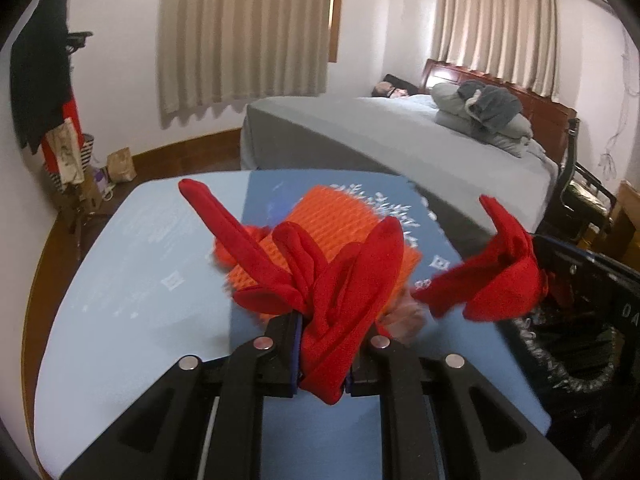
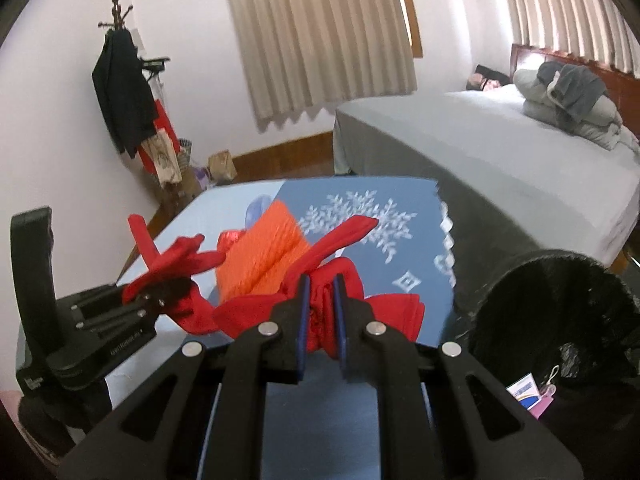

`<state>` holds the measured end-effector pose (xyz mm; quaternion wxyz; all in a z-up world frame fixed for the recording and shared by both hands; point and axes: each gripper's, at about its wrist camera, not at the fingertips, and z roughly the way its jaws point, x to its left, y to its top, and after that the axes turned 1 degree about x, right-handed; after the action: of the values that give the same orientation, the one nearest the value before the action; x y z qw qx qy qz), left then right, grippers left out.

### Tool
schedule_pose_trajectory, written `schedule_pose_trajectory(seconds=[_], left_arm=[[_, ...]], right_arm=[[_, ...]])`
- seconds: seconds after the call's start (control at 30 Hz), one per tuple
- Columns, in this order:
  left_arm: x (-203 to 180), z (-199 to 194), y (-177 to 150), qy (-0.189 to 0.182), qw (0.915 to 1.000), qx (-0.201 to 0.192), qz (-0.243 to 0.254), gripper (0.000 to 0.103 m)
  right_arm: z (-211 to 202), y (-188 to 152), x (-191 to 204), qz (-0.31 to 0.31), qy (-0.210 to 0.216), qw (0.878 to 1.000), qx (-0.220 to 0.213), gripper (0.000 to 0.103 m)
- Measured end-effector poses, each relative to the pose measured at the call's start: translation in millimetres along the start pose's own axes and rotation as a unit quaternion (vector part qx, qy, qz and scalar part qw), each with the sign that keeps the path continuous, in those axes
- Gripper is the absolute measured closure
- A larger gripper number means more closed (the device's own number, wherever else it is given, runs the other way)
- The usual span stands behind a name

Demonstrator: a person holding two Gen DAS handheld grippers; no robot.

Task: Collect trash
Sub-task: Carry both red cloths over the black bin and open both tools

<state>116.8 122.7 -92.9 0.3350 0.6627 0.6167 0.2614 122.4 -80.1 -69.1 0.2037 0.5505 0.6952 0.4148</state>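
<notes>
Over blue table [image 1: 120,280] nr bed [image 1: 360,128], both grippers [image 1: 322,354] [image 2: 320,320] clamp red cloth [image 1: 344,300], bin [image 2: 560,300] at rt.

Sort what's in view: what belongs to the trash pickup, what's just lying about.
Job:
left hand-held gripper, shut on red cloth
right hand-held gripper, shut on second red cloth
orange foam net
black lined bin

Lying about:
blue table
bed
coat rack
paper bag

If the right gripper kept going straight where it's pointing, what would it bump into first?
Probably the orange ribbed foam piece on the blue table, just past the red cloth that the right gripper pinches. Depth is hard to judge.
</notes>
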Motion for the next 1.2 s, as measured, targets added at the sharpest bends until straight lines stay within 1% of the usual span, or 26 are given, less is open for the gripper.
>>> schedule_pose_trajectory(seconds=[0.2,0.37,0.47,0.7,0.87,0.97,1.0,1.03,1.07,1.13,1.17,1.2], left_arm=[[-27.9,-3.9,16.2,-0.027,0.9993,-0.018,0.018,0.088],[-64.3,-0.6,28.9,-0.062,0.9969,-0.028,0.038,0.088],[-91.6,4.8,33.3,-0.090,0.9940,-0.031,0.054,0.088],[-169.3,19.9,40.9,-0.154,0.9831,-0.034,0.094,0.088],[-215.1,33.5,42.6,-0.189,0.9744,-0.033,0.117,0.088],[-237.8,42.8,44.1,-0.206,0.9700,-0.030,0.126,0.088],[-242.0,45.0,43.9,-0.212,0.9684,-0.027,0.129,0.087],[-249.2,47.8,43.2,-0.219,0.9664,-0.024,0.132,0.086],[-253.8,49.2,43.3,-0.223,0.9652,-0.023,0.135,0.082],[-265.2,53.5,42.5,-0.236,0.9613,-0.016,0.142,0.066],[-269.5,55.7,41.6,-0.241,0.9596,-0.012,0.145,0.051],[-271.5,57.1,42.5,-0.241,0.9595,-0.012,0.145,0.040]], right_arm=[[-26.2,15.8,-27.9,0.013,-0.027,0.999,-0.036,0.092],[-44.6,18.6,-62.3,0.032,-0.067,0.996,-0.053,0.092],[-57.9,15.7,-92.5,0.049,-0.101,0.992,-0.061,0.092],[-79.9,-2.6,-153.0,0.076,-0.163,0.982,-0.065,0.092],[-92.8,-24.7,-193.2,0.095,-0.204,0.973,-0.060,0.092],[-93.5,-36.5,-211.6,0.102,-0.218,0.969,-0.051,0.092],[-92.4,-37.5,-214.4,0.104,-0.220,0.969,-0.048,0.091],[-92.1,-41.0,-219.4,0.105,-0.225,0.968,-0.045,0.087],[-91.3,-41.4,-221.6,0.107,-0.229,0.967,-0.043,0.086],[-91.9,-48.8,-231.1,0.115,-0.239,0.963,-0.038,0.083],[-92.1,-49.4,-233.6,0.117,-0.242,0.962,-0.038,0.080],[-93.6,-53.5,-237.3,0.122,-0.247,0.961,-0.039,0.073]])
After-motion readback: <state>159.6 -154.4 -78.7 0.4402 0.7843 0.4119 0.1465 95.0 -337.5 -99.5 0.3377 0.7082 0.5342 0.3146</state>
